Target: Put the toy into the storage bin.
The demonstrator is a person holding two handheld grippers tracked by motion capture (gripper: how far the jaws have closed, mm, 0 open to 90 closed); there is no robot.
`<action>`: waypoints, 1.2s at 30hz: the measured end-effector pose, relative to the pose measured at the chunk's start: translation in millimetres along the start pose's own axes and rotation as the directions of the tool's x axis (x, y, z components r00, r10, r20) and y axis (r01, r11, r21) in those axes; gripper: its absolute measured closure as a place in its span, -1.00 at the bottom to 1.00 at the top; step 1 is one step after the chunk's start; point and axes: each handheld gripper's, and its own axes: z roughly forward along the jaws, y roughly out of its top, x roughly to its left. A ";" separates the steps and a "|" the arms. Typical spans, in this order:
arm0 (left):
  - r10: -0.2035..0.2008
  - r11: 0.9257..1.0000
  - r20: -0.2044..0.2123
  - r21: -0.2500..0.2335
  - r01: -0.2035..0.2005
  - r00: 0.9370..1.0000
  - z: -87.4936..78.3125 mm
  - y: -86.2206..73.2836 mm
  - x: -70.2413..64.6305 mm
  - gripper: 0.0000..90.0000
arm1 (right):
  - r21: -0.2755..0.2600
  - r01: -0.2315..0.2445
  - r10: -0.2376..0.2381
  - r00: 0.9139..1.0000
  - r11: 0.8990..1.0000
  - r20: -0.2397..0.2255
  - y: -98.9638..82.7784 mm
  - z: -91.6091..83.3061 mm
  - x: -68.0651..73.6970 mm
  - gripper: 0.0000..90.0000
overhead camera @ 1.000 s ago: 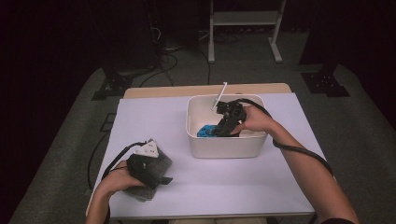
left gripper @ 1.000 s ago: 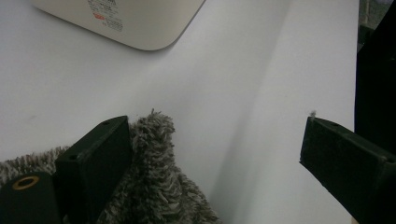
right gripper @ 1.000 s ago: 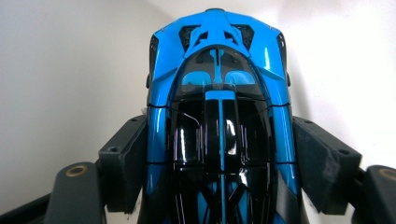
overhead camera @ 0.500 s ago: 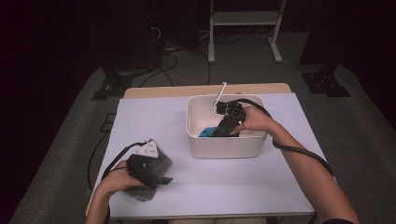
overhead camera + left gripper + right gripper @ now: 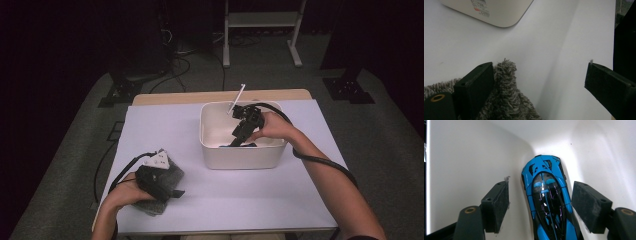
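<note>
Right tongs (image 5: 540, 205), closing, straddle a blue toy car (image 5: 547, 202), likely light, rigid, slick; best gripped across its sides. Left tongs (image 5: 539, 80) gape, released.

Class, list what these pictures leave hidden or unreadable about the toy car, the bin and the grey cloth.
- Toy car: right gripper view, its near end is cut off by the bottom edge; whether the right gripper touches it cannot be told.
- Bin: left gripper view, label print too small to read.
- Grey cloth: high view, mostly covered by the left gripper and hand.
</note>
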 end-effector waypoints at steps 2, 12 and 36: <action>-0.001 1.000 0.002 0.000 0.001 1.000 0.9 -0.1 -0.1 -0.81 | -0.002 0.002 -0.002 1.000 1.000 -0.003 -0.7 -0.8 -0.1 -0.35; 0.005 1.000 0.004 0.004 -0.005 1.000 1.3 -0.4 -1.9 -0.81 | -0.033 0.001 -0.001 1.000 0.999 0.010 -4.7 -13.8 4.0 -0.35; 0.004 1.000 0.001 -0.007 -0.004 1.000 2.5 3.2 -3.8 -0.81 | -0.121 0.006 -0.002 0.999 0.993 0.037 -16.9 -58.1 26.9 -0.37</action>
